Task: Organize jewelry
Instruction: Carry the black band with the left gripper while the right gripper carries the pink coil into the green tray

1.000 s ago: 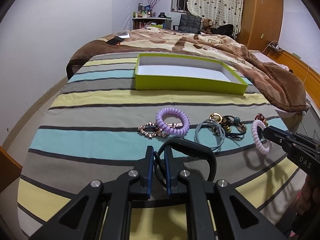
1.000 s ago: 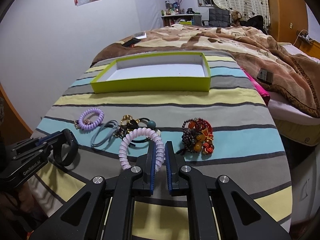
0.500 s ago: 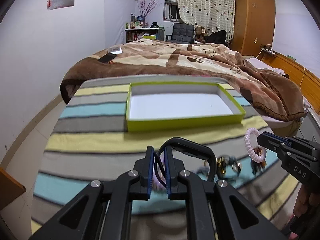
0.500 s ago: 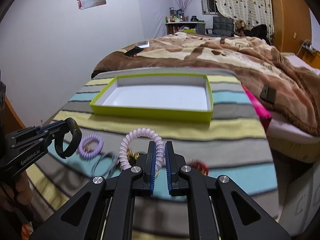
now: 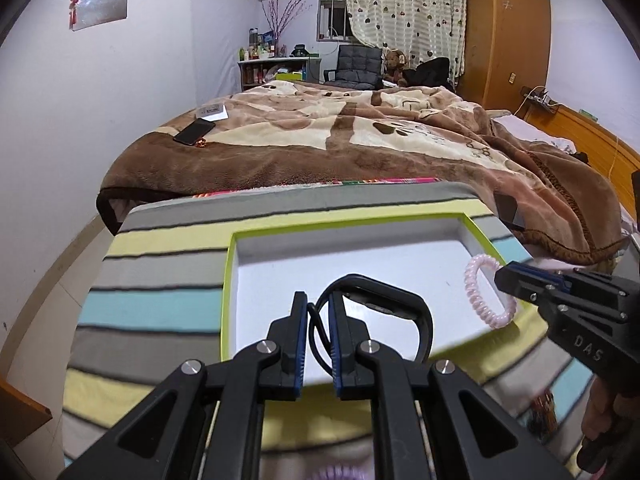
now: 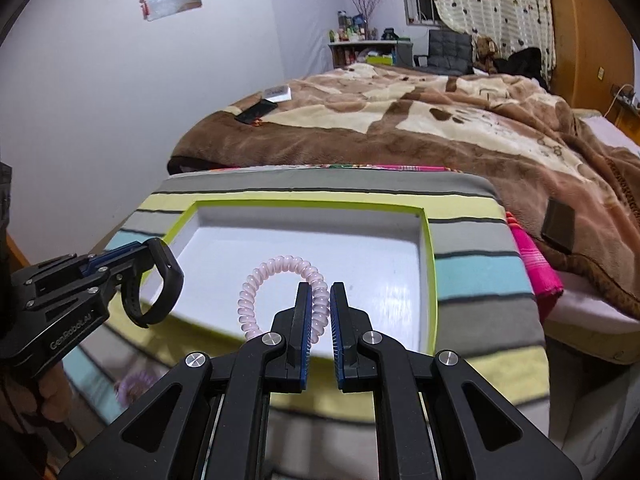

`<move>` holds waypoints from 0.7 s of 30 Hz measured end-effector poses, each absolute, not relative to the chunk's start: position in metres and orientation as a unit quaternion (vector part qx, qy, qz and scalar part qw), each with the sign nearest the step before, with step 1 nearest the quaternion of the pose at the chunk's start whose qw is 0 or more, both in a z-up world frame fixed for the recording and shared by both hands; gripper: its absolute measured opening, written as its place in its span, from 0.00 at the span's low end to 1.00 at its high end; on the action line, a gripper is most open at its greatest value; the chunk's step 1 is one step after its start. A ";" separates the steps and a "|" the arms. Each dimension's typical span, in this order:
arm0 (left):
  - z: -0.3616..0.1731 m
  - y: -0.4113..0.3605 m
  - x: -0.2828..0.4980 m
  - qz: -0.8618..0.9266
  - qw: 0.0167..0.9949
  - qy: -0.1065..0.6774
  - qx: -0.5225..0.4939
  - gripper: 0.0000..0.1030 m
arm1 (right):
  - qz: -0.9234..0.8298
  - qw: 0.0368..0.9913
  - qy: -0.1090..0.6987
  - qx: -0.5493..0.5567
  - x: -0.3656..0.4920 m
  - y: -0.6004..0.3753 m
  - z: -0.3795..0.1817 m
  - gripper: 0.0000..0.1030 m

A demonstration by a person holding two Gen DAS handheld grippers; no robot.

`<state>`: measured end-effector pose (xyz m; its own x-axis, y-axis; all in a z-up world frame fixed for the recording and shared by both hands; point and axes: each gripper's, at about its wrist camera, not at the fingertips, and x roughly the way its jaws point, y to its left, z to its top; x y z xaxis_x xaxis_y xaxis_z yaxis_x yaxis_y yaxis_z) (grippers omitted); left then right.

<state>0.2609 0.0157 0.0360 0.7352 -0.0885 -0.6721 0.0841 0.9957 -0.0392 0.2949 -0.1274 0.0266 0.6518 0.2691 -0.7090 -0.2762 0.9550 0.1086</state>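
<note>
Between right jaws: pink coil tie (image 6: 280, 280), over tray (image 6: 426, 280).

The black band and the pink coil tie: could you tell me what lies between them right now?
Only the bare white floor of the green-rimmed box shows between the black band and the pink coil tie, clearest in the right wrist view.

I was in a home bedroom: a brown-and-cream plush blanket (image 5: 340, 140) covered the bed, heart-print curtains (image 5: 404, 4) and an orange wooden wardrobe (image 5: 508, 36) stood far off.
</note>
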 end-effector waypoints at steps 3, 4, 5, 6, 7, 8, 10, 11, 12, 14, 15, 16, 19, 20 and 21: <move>0.030 0.017 0.281 -0.046 0.928 0.369 -0.005 0.11 | 0.148 0.905 0.400 0.000 0.316 -0.126 0.020 0.09; 0.028 0.017 0.288 -0.046 0.927 0.372 -0.004 0.10 | 0.149 0.904 0.402 0.003 0.322 -0.125 0.019 0.09; 0.025 0.016 0.294 -0.044 0.925 0.377 -0.004 0.11 | 0.148 0.902 0.405 0.004 0.328 -0.124 0.017 0.09; 0.022 0.016 0.301 -0.045 0.923 0.382 -0.004 0.11 | 0.148 0.900 0.409 0.005 0.335 -0.123 0.014 0.09; 0.018 0.016 0.308 -0.045 0.921 0.387 -0.004 0.11 | 0.148 0.898 0.413 0.005 0.340 -0.122 0.012 0.09; 0.015 0.015 0.314 -0.043 0.919 0.392 -0.004 0.11 | 0.148 0.896 0.418 0.005 0.347 -0.120 0.008 0.09; 0.009 0.015 0.323 -0.043 0.916 0.400 -0.004 0.11 | 0.143 0.893 0.428 0.002 0.358 -0.118 0.001 0.09; 0.007 0.014 0.327 -0.044 0.914 0.404 -0.005 0.11 | 0.142 0.891 0.431 0.003 0.361 -0.118 -0.001 0.09; 0.005 0.013 0.332 -0.044 0.912 0.407 -0.004 0.11 | 0.141 0.889 0.436 0.003 0.366 -0.117 -0.004 0.09; 0.000 0.011 0.339 -0.041 0.909 0.414 -0.002 0.11 | 0.138 0.885 0.444 0.005 0.373 -0.115 -0.010 0.09; -0.002 0.011 0.342 -0.040 0.908 0.417 -0.002 0.11 | 0.138 0.884 0.447 0.004 0.376 -0.114 -0.013 0.09; -0.005 0.010 0.344 -0.039 0.906 0.421 -0.002 0.11 | 0.136 0.883 0.450 0.003 0.379 -0.113 -0.015 0.09; -0.011 0.008 0.352 -0.037 0.902 0.429 0.000 0.11 | 0.135 0.880 0.456 0.003 0.386 -0.111 -0.021 0.09; -0.012 0.007 0.353 -0.036 0.901 0.432 0.001 0.11 | 0.135 0.879 0.457 0.002 0.387 -0.110 -0.022 0.09; -0.014 0.007 0.355 -0.036 0.901 0.433 0.001 0.11 | 0.135 0.879 0.458 0.001 0.388 -0.109 -0.023 0.09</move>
